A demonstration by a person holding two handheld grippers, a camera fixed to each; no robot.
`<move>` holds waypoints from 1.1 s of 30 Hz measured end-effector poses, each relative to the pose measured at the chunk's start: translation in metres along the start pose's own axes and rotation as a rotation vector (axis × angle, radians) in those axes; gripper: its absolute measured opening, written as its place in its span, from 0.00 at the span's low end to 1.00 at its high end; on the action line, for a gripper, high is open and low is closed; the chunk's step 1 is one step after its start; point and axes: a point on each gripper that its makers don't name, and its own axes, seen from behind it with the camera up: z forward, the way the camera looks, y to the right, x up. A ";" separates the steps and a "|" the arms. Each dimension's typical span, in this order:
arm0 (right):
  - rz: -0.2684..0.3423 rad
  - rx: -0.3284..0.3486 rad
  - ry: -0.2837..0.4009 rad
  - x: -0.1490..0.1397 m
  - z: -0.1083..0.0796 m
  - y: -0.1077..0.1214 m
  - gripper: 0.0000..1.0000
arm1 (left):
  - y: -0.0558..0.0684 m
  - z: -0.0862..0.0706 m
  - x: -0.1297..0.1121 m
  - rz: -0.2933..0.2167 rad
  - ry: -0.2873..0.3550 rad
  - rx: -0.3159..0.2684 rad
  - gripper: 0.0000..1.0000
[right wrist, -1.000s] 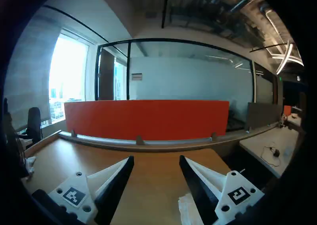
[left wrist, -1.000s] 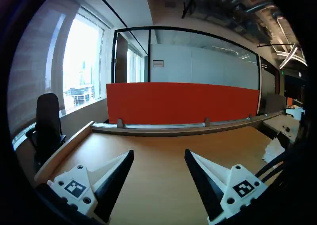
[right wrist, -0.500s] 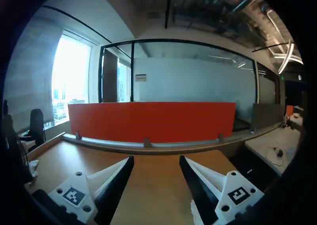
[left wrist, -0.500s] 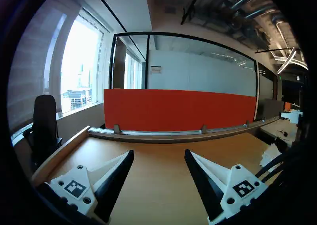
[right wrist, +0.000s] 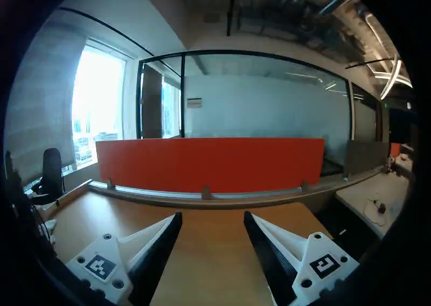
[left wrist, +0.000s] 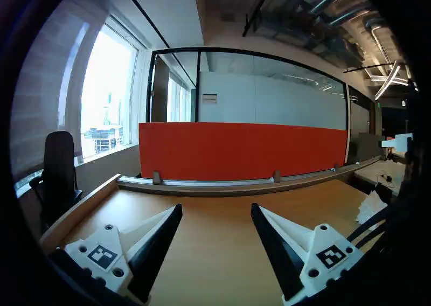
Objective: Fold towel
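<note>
My left gripper (left wrist: 215,206) is open over the bare wooden desk (left wrist: 215,252), with nothing between its fingers. At the far right edge of the left gripper view a crumpled bit of white towel (left wrist: 370,206) shows beside a dark shape with cables. My right gripper (right wrist: 212,214) is also open above the desk (right wrist: 215,263) and holds nothing. A small white scrap, perhaps towel (right wrist: 49,226), sits at the far left edge of the right gripper view.
An orange partition (left wrist: 242,151) on a grey rail closes the desk's far side. A black office chair (left wrist: 58,171) stands by the window at left. A neighbouring white desk (right wrist: 372,195) with a cable lies to the right.
The white towel corner below my right gripper's right finger has slipped out of view. In both views the partition sits a little lower and has shifted slightly. Both grippers stay open.
</note>
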 end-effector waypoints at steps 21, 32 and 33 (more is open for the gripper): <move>0.040 -0.055 0.047 0.000 -0.009 -0.001 0.88 | -0.023 -0.012 -0.072 0.010 0.084 0.036 0.95; 0.022 -0.077 0.052 -0.024 -0.005 0.002 0.88 | -0.040 -0.016 -0.116 0.008 0.098 0.066 0.95; 0.023 -0.075 0.052 -0.026 -0.005 0.002 0.88 | -0.041 -0.016 -0.119 0.007 0.099 0.069 0.94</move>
